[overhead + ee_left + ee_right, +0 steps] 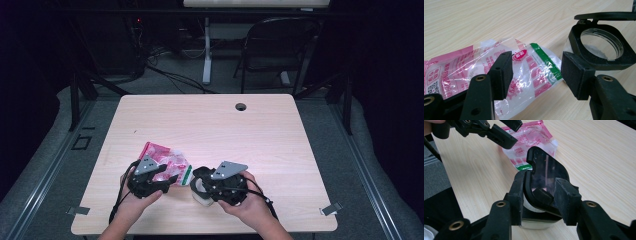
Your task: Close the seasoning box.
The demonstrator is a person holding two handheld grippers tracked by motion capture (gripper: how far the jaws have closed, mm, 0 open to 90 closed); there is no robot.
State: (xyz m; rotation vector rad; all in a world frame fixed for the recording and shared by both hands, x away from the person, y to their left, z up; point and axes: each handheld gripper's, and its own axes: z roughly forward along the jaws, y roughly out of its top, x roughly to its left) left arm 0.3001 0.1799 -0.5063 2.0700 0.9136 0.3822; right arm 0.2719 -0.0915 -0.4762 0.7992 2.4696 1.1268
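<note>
The right gripper (pixel 537 202) has its jaws parted around the raised flip lid (pixel 546 173) of the clear jar (pixel 602 46), pads just off it, while the left gripper (pixel 536 72) hangs wide over the pink-and-clear bag (pixel 469 66) lying just beside the jar near the table's (pixel 280 135) front edge. Looks like the jar is freshly opened; next, the left jaws must pinch the bag and lift it toward the mouth.

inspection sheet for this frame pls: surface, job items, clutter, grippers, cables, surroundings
Surface: light wood table, round hole near far edge.
Job's things: pink-and-clear plastic bag lying flat; clear container with its black flip lid raised, beside the bag.
Clutter: nothing seen.
Grippers: left gripper open over the bag; right gripper jaws around the lid, contact unclear.
Cables: one black cable trailing from the left gripper; more on the floor.
Surroundings: dark room, folding chair, desk leg.
</note>
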